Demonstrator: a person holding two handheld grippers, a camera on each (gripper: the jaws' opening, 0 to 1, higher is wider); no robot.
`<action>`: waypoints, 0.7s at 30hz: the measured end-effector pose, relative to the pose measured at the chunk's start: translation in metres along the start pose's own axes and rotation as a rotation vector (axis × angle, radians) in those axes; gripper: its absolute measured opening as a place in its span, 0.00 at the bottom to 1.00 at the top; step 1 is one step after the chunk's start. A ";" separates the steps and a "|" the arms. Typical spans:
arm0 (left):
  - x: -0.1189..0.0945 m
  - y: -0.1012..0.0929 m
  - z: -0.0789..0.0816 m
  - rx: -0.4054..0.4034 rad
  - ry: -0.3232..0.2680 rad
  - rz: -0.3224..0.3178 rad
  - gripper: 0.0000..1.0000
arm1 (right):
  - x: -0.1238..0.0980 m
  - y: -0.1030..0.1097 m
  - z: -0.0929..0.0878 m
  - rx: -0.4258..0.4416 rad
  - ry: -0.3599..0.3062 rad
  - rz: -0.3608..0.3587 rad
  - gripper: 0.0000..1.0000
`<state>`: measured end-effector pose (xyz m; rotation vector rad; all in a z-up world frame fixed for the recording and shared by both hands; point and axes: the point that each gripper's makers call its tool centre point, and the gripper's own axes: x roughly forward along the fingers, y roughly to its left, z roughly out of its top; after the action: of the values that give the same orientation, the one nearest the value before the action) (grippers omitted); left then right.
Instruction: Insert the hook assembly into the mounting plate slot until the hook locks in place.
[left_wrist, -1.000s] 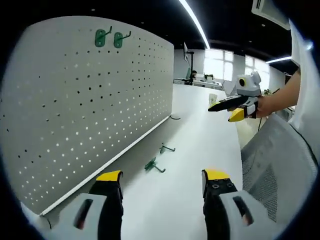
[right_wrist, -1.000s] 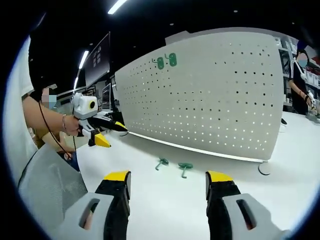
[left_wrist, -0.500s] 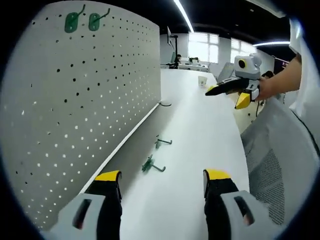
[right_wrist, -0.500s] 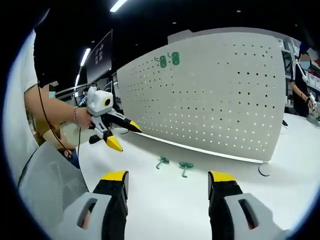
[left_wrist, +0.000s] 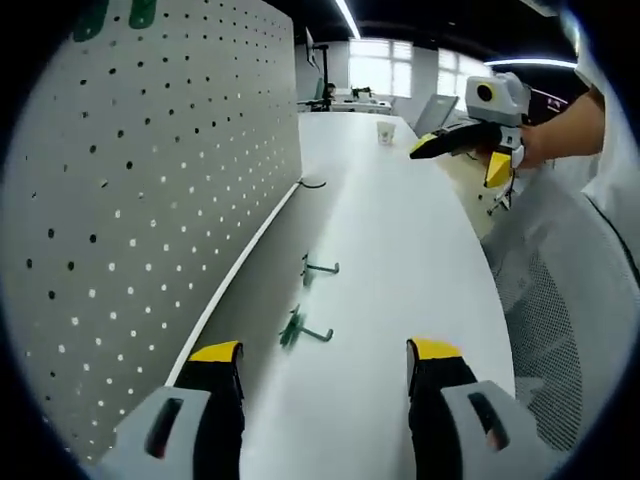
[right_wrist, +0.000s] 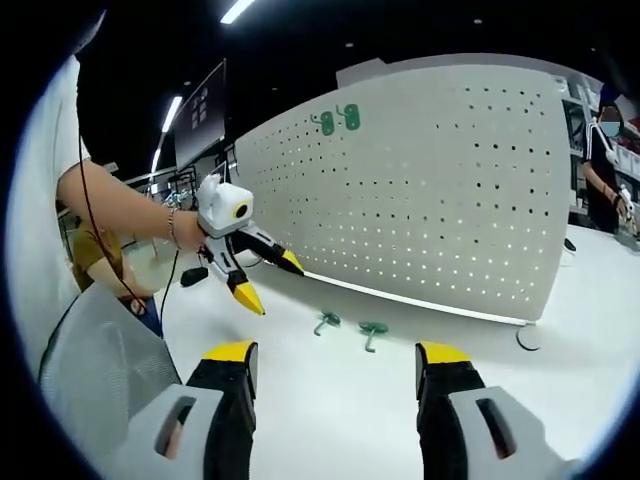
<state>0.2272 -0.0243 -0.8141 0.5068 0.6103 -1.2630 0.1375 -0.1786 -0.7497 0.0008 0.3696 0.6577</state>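
Note:
A white pegboard stands along the table's far side, also seen as pegboard. Two green hooks hang side by side near its top. On the table below it lie two loose green hooks, hook and hook; in the right gripper view they are hook and hook. My left gripper is open, empty, a short way above and before the loose hooks; it appears as left gripper. My right gripper is open and empty, held in the air as right gripper.
A mesh chair back stands at the table's near edge. A paper cup sits far down the table. A black ring lies by the pegboard's end. A person stands beyond the board. White table spreads between grippers and board.
My left gripper has moved forward and down toward the two loose hooks on the table, jaws still open. The right gripper has stayed about where it was.

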 end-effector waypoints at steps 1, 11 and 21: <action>0.002 0.000 -0.001 0.010 0.010 -0.009 0.68 | -0.001 0.001 0.000 0.000 0.003 0.001 0.62; 0.018 0.003 -0.007 0.069 0.077 -0.069 0.68 | -0.003 0.000 -0.003 0.005 0.012 0.007 0.62; 0.035 0.005 -0.013 0.125 0.148 -0.123 0.67 | -0.002 0.001 -0.009 0.001 0.029 0.011 0.63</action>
<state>0.2367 -0.0395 -0.8466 0.6788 0.6978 -1.3945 0.1317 -0.1801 -0.7574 -0.0057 0.3982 0.6690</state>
